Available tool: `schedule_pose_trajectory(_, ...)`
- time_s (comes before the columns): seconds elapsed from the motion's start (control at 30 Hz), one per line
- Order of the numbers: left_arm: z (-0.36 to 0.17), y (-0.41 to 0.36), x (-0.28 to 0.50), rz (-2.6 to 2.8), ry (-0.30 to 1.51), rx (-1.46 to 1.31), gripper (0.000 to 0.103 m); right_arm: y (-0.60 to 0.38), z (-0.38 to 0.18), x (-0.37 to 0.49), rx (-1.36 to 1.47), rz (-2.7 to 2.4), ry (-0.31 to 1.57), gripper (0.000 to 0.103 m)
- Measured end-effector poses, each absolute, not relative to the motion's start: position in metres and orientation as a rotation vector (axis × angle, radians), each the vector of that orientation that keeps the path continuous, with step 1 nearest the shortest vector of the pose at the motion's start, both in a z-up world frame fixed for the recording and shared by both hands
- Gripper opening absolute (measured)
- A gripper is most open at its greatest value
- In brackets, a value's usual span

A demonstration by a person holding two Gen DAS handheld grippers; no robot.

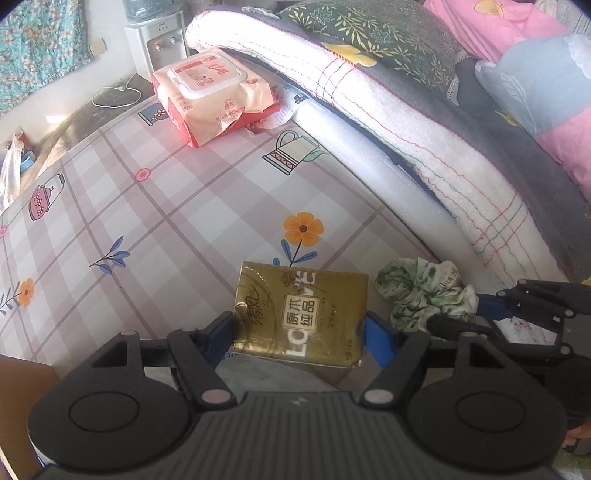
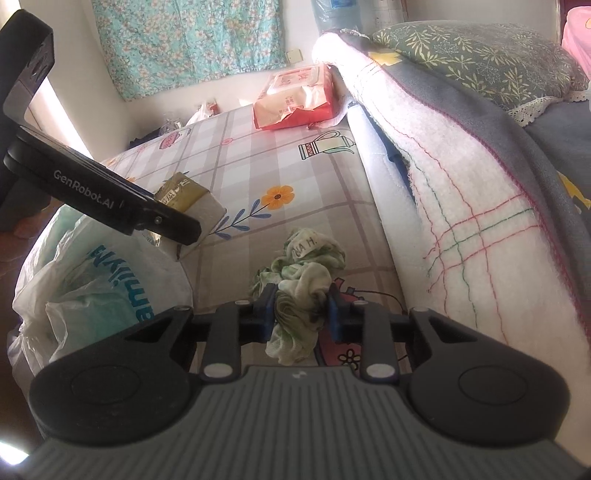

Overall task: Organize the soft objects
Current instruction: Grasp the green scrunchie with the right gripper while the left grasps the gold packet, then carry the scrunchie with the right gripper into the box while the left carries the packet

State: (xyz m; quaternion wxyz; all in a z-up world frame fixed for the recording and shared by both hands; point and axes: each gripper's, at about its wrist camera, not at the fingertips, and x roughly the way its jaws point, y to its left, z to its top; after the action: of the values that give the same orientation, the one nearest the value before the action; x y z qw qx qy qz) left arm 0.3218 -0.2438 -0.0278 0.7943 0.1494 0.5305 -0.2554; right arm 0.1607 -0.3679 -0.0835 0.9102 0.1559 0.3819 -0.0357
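Note:
A gold tissue pack (image 1: pixel 301 317) sits between the blue pads of my left gripper (image 1: pixel 298 332), which press on its two short sides; it looks held just above the checked sheet (image 1: pixel 147 221). To its right lies a crumpled green-and-white cloth (image 1: pixel 417 291), with my right gripper (image 1: pixel 491 310) reaching in from the right. In the right wrist view, the right gripper (image 2: pixel 301 310) is shut on that cloth (image 2: pixel 314 254), bunched between the pads. The left gripper (image 2: pixel 177 225) shows at the left with the tissue pack (image 2: pixel 184 192).
A red and cream wipes pack (image 1: pixel 210 96) lies at the far end of the sheet. A folded white blanket (image 1: pixel 406 122) and a leafy pillow (image 1: pixel 373 33) rise along the right. A white plastic bag (image 2: pixel 92 288) sits at the left edge.

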Motion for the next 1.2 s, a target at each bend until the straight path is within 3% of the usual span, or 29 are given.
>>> schedule_pose_trajectory(0.3, 0.037, -0.188, 0.286, -0.510, 1.053, 0.186, 0.075, -0.364, -0.050, 0.131, 0.378, -0.065, 0.702, 0.025)
schedule_pose_trajectory(0.67, 0.104, -0.058, 0.191, -0.365, 0.916, -0.006, 0.075, -0.328, 0.004, 0.092, 0.404, 0.061, 0.601, 0.026)
schedule_pose_trajectory(0.97, 0.106, 0.051, 0.108, -0.181, 0.825, -0.198, 0.075, -0.245, 0.051, 0.090, 0.363, 0.344, 0.562, 0.026)
schedule_pose_trajectory(1.2, 0.084, 0.121, 0.051, -0.057, 0.805, -0.316, 0.075, -0.138, 0.063, 0.113, 0.291, 0.634, 0.685, 0.026)
